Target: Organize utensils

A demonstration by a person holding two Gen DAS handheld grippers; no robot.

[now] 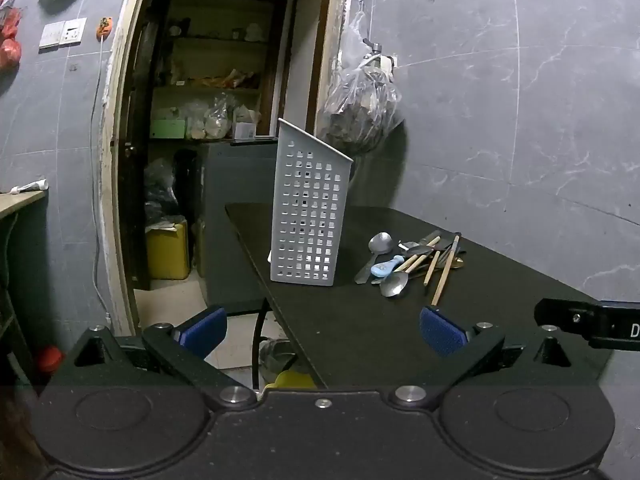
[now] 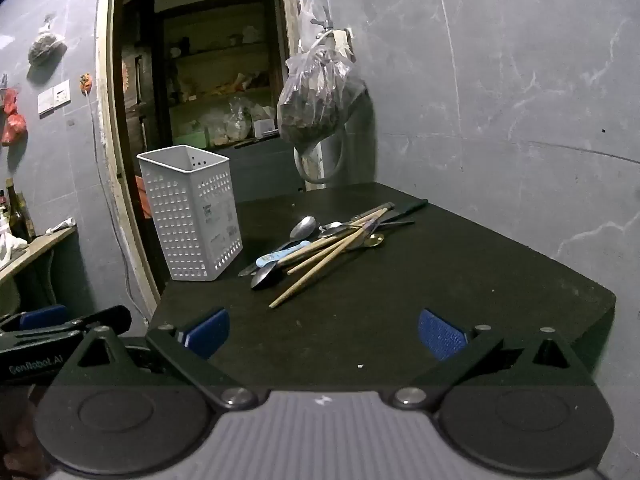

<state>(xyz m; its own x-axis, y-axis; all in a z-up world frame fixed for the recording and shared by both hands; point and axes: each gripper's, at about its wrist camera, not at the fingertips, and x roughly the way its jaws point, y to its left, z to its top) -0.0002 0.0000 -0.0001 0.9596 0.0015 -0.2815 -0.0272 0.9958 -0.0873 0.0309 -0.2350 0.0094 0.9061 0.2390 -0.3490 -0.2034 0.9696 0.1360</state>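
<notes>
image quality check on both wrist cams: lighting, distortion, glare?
Left wrist view: dim and bluish, strong fisheye bending the grey marbled wall tiles, dark vignette corners; white perforated plastic utensil holder sharp. Right wrist view: same barrel warp; pile of metal spoons and wooden chopsticks readable on the black table, mild glints on spoon bowls.

A white plastic utensil holder [image 2: 192,212] patterned with rows of small square holes stands on a matte black table [image 2: 460,280], beside silver metal spoons [image 2: 303,227], tan wooden chopsticks [image 2: 320,264] and a pale blue plastic spoon [image 2: 276,257], before a grey marble-veined tiled wall [image 2: 520,80].
</notes>
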